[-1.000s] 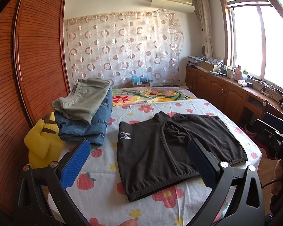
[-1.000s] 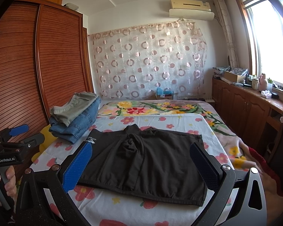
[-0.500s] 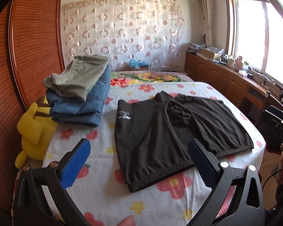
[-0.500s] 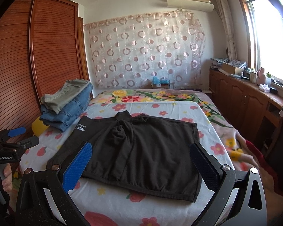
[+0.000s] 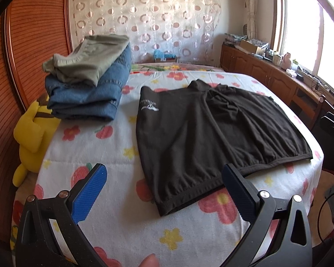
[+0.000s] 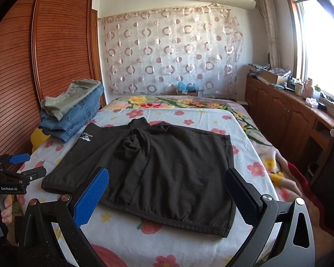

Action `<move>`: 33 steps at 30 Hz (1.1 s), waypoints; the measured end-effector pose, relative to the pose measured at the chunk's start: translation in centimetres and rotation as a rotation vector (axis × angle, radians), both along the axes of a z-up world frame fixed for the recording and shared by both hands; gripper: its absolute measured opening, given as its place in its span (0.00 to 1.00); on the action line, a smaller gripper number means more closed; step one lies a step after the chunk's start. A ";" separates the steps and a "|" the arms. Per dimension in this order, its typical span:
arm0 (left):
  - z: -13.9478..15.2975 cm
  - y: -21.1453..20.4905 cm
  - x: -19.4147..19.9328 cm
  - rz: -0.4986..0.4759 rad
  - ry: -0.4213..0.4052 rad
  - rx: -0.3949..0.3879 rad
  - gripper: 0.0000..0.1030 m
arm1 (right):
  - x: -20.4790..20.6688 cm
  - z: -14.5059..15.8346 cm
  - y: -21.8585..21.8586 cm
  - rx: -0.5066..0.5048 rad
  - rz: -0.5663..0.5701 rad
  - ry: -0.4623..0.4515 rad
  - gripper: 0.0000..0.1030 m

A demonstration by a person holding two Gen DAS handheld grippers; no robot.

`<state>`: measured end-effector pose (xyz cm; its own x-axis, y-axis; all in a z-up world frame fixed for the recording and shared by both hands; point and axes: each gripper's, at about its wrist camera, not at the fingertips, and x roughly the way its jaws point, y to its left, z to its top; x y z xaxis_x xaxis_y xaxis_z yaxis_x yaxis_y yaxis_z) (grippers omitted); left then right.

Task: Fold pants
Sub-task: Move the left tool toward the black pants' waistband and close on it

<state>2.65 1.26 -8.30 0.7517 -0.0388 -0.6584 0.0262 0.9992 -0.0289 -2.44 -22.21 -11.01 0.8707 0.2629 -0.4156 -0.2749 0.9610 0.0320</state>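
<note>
A pair of black shorts (image 5: 202,138) lies spread flat on the flowered bed cover, waistband toward me, a white logo near its far left. It also shows in the right wrist view (image 6: 153,169). My left gripper (image 5: 164,189) is open and empty, above the near left corner of the waistband. My right gripper (image 6: 167,191) is open and empty, above the waistband's near edge. The left gripper also shows at the left edge of the right wrist view (image 6: 22,166), held in a hand.
A stack of folded jeans and grey-green pants (image 5: 89,77) sits on the bed's far left corner. A yellow plush toy (image 5: 31,133) lies between bed and wooden wardrobe (image 6: 33,66). Wooden cabinets (image 6: 289,115) run along the right under the window.
Both grippers have moved forward and lower toward the shorts, which now look larger. The shorts have not moved. Both grippers stay open.
</note>
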 end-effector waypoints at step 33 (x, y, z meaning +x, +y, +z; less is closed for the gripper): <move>-3.5 2.5 -1.2 -0.103 0.082 -0.168 0.34 | 2.2 -3.2 -4.4 -0.092 0.004 0.213 0.99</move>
